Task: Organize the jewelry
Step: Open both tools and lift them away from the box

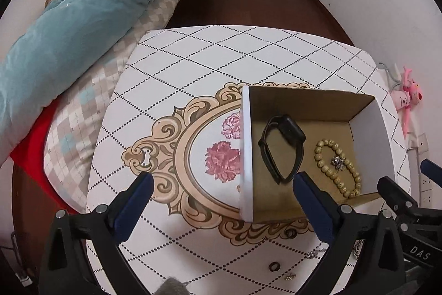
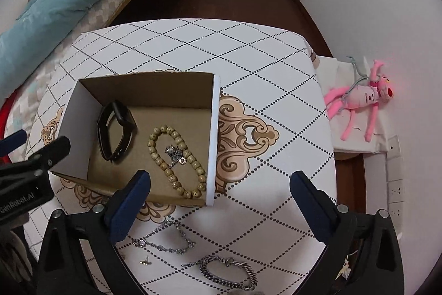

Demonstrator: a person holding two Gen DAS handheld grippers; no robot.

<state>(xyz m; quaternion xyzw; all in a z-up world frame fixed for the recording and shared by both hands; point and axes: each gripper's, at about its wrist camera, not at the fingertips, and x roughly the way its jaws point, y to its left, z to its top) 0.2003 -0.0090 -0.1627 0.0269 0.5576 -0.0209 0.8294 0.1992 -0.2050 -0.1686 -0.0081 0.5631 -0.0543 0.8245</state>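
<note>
right gripper [image 2: 219, 191]: jaws wide apart, nothing held, hovering above the table's [image 2: 193, 46] near edge
left gripper [image 1: 221, 190]: spread wide too, empty — right finger sits over the box's near-left corner
curb chain bracelet [image 2: 229, 271]: on the table at 6 o'clock from the right gripper, near, between its fingers
thin chain bracelet [image 2: 165, 239]: 7 o'clock, just below the left finger
stud earring [image 2: 145, 261]: 7 o'clock, further down
handling: I'd judge the chains light, limp, slippery metal — pinch across a bunch of links, not one end; the stud is tiny and likely to skid
box [image 2: 212, 134]: 11 o'clock, open-topped
in box: black watch [image 2: 116, 129], bead bracelet [image 2: 176, 159], small silver piece [image 2: 174, 152] lying inside the bead loop
</note>
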